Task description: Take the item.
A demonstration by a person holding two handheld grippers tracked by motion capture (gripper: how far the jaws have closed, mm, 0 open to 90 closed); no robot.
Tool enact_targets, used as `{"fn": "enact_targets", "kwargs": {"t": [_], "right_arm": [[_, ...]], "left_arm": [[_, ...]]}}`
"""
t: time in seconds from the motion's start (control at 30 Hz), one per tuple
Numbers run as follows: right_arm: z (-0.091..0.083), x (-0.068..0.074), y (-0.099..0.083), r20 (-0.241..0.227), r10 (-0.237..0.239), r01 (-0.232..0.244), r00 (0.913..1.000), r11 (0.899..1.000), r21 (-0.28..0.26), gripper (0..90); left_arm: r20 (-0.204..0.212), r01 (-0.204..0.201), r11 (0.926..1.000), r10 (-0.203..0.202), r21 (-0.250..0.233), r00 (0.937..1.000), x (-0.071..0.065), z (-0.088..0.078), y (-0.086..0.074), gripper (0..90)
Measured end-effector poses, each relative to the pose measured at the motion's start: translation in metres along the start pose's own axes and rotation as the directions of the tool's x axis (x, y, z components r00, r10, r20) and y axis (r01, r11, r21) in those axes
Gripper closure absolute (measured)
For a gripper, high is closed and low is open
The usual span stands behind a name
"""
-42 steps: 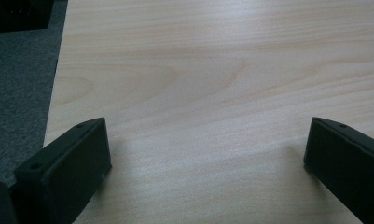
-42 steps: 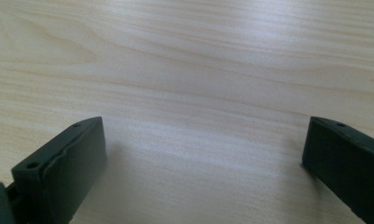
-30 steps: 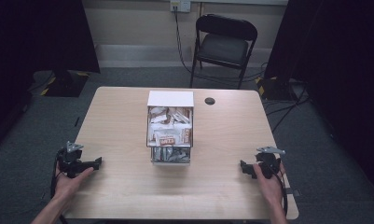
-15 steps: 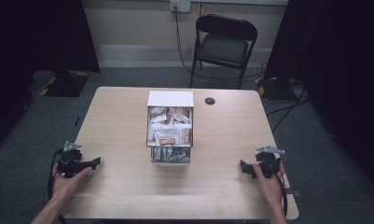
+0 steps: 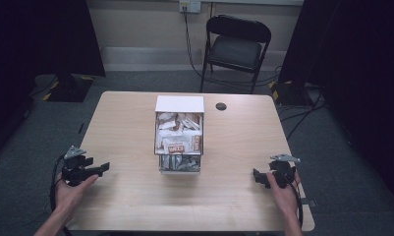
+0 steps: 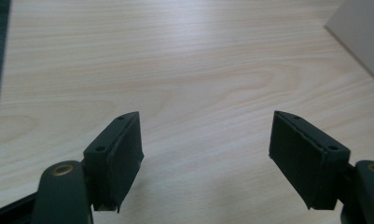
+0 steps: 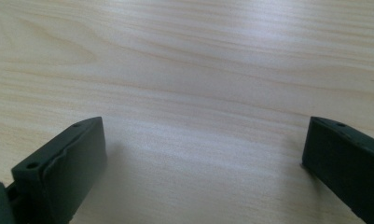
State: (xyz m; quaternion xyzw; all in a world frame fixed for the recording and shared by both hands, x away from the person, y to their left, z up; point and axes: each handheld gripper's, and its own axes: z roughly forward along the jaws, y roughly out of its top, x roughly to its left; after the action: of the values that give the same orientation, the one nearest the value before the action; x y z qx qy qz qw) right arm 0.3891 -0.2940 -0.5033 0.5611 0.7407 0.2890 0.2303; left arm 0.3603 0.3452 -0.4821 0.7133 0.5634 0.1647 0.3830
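One box (image 5: 179,140) of packets sits mid-tabletop, long axis running far edge to near edge. Left gripper (image 5: 102,168) near the left edge, jaws apart w/ nothing between, just been closing. Right gripper (image 5: 257,176) near the right edge, jaws wide, empty. Both roughly equidistant.

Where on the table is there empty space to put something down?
The light wooden table is bare on its left side, between the wire basket of snack packets and the left gripper, and on its right side, between the basket and the right gripper. The front strip between both grippers is bare too. The middle is crowded by the basket; a small black disc sits behind it.
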Motion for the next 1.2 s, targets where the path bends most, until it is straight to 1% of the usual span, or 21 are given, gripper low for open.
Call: {"fn": "enact_targets", "kwargs": {"t": [0.2,0.23,0.27,0.3,0.43,0.47,0.57,0.6,0.63,0.7,0.73,0.77,0.8,0.87,0.97,1.0,1.07,1.1,1.13,1.17,1.2], "right_arm": [[0.0,0.0,0.0,0.0,0.0,0.0,1.0,1.0,0.0,0.0],[0.0,0.0,0.0,0.0,0.0,0.0,1.0,1.0,0.0,0.0],[0.0,0.0,0.0,0.0,-0.001,0.001,1.0,1.0,0.0,0.0],[0.0,0.0,0.0,0.0,0.0,0.0,1.0,1.0,0.0,0.0],[0.0,0.0,0.0,0.0,0.0,0.0,1.0,1.0,0.0,0.0],[0.0,0.0,0.0,0.0,0.0,0.0,1.0,1.0,0.0,0.0],[0.0,0.0,0.0,0.0,0.0,0.0,1.0,1.0,0.0,0.0],[0.0,0.0,0.0,0.0,0.0,0.0,1.0,1.0,0.0,0.0],[0.0,0.0,0.0,0.0,0.0,0.0,1.0,1.0,0.0,0.0],[0.0,0.0,0.0,0.0,0.0,0.0,1.0,1.0,0.0,0.0],[0.0,0.0,0.0,0.0,0.0,0.0,1.0,1.0,0.0,0.0],[0.0,0.0,0.0,0.0,0.0,0.0,1.0,1.0,0.0,0.0],[0.0,0.0,0.0,0.0,0.0,0.0,1.0,1.0,0.0,0.0],[0.0,0.0,0.0,0.0,0.0,0.0,1.0,1.0,0.0,0.0],[0.0,0.0,0.0,0.0,0.0,0.0,1.0,1.0,0.0,0.0],[0.0,0.0,0.0,-0.001,0.0,0.0,1.0,1.0,0.0,0.0],[0.0,0.0,0.0,-0.002,0.0,0.0,1.0,1.0,0.001,0.0],[0.0,0.0,0.0,-0.002,0.0,0.0,1.0,1.0,0.001,0.0],[0.0,0.0,0.0,-0.002,0.0,0.0,1.0,1.0,0.001,0.0],[0.0,0.0,0.0,-0.002,0.0,0.0,1.0,1.0,0.001,0.0],[0.0,0.0,0.0,-0.002,0.0,0.0,1.0,1.0,0.001,0.0]], "left_arm": [[0.041,-0.003,0.9992,0.005,-0.041,0.9992,-0.005,-0.005,0.006,25.9],[0.054,-0.012,0.999,0.014,-0.044,0.9984,-0.007,-0.006,0.008,25.9],[0.064,-0.04,0.9976,0.044,-0.057,0.997,-0.012,-0.009,0.011,26.4],[0.069,-0.054,0.9964,0.059,-0.065,0.9959,-0.015,-0.01,0.012,27.6],[0.079,-0.073,0.9927,0.081,-0.095,0.9936,-0.022,-0.016,0.016,27.7],[0.096,-0.078,0.9911,0.088,-0.108,0.9915,-0.024,-0.018,0.019,27.3],[0.111,-0.087,0.9897,0.099,-0.113,0.9888,-0.027,-0.02,0.021,27.4],[0.129,-0.098,0.987,0.115,-0.127,0.9849,-0.029,-0.022,0.023,28.3],[0.129,-0.098,0.987,0.115,-0.127,0.9849,-0.029,-0.022,0.023,28.7],[0.157,-0.119,0.9852,0.138,-0.123,0.978,-0.035,-0.024,0.027,29.9],[0.157,-0.119,0.9852,0.138,-0.123,0.978,-0.035,-0.024,0.027,30.0],[0.191,-0.115,0.9846,0.139,-0.131,0.9717,-0.037,-0.025,0.029,30.8],[0.2,-0.111,0.9844,0.137,-0.137,0.9702,-0.039,-0.025,0.03,30.9],[0.232,-0.107,0.9841,0.138,-0.141,0.9628,-0.04,-0.025,0.033,30.7],[0.242,-0.118,0.9823,0.151,-0.146,0.9585,-0.043,-0.025,0.035,31.2],[0.253,-0.118,0.9828,0.151,-0.142,0.9556,-0.044,-0.025,0.035,31.7],[0.278,-0.131,0.9823,0.164,-0.134,0.9465,-0.047,-0.025,0.036,33.8],[0.28,-0.135,0.982,0.167,-0.132,0.9453,-0.049,-0.026,0.037,34.0],[0.289,-0.157,0.9787,0.19,-0.132,0.9383,-0.052,-0.027,0.039,34.6],[0.289,-0.157,0.9787,0.19,-0.132,0.9383,-0.052,-0.027,0.039,34.4],[0.291,-0.168,0.9771,0.2,-0.131,0.9357,-0.054,-0.027,0.04,34.4]]}}
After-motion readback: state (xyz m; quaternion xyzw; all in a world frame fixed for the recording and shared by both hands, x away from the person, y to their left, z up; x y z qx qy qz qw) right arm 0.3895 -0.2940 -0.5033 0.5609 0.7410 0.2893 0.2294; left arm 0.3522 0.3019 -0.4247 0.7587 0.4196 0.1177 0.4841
